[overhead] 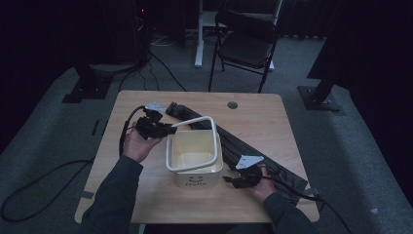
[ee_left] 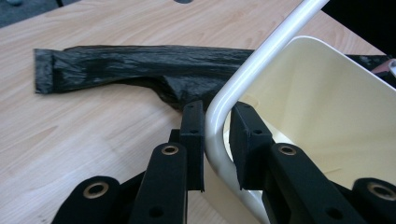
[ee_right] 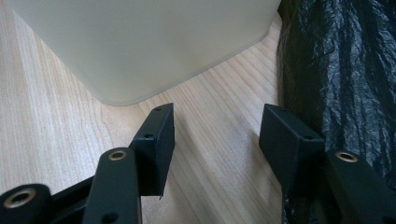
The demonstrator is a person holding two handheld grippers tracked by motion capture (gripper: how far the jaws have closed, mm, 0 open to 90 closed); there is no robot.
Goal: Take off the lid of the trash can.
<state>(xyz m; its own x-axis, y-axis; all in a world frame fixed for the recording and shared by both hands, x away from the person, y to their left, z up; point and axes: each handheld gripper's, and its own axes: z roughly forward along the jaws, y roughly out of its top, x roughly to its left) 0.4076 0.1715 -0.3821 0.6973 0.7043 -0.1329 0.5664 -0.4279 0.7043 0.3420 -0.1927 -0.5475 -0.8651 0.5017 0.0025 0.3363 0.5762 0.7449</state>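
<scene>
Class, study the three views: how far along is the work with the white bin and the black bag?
Done: the white bin stands upright on the table, its handle raised. In hand: the left gripper straddles that handle; whether its pads press is unclear. The right gripper waits open beside the bin. Left: the black bag lies flat behind, not yet in it.

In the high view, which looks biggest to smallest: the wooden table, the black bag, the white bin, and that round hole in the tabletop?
1. Wooden table
2. Black bag, long and partly hidden behind the bin
3. White bin, close to the bag in apparent area, so this pair is unsure
4. Round hole
</scene>
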